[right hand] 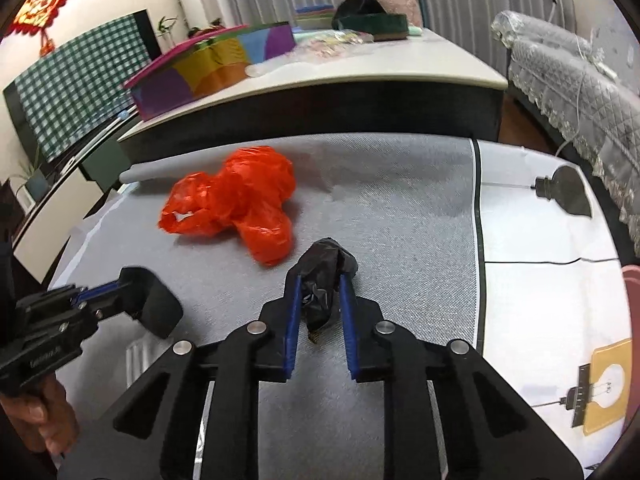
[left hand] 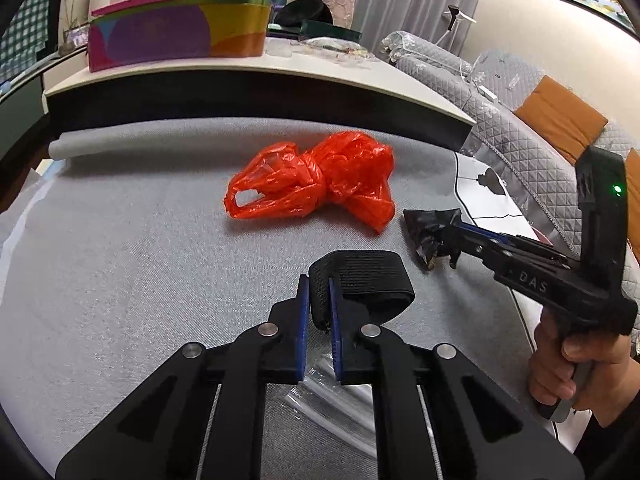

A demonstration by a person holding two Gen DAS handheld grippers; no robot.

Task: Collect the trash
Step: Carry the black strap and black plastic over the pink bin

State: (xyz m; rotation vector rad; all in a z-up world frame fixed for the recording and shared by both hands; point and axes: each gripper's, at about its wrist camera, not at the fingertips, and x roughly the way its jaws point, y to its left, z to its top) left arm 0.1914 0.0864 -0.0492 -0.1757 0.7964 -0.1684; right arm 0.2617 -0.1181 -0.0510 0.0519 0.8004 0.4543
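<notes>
A knotted red plastic bag [left hand: 316,178] lies on the grey mat [left hand: 120,248]; it also shows in the right wrist view [right hand: 236,204]. My left gripper [left hand: 319,304] is shut on a black elastic strap loop [left hand: 364,280], held just above the mat; the strap shows in the right wrist view [right hand: 154,304]. My right gripper [right hand: 320,300] is shut on a crumpled black plastic bag [right hand: 324,276], to the right of the red bag; the black bag also shows in the left wrist view [left hand: 428,226], where the right gripper [left hand: 444,248] holds it.
A low table [left hand: 360,76] stands behind the mat with a colourful box [left hand: 176,36] and clutter. A clear plastic wrapper [left hand: 332,396] lies under my left gripper. A white printed cloth [right hand: 552,280] lies right of the mat. A quilted grey sofa [left hand: 500,120] is at the right.
</notes>
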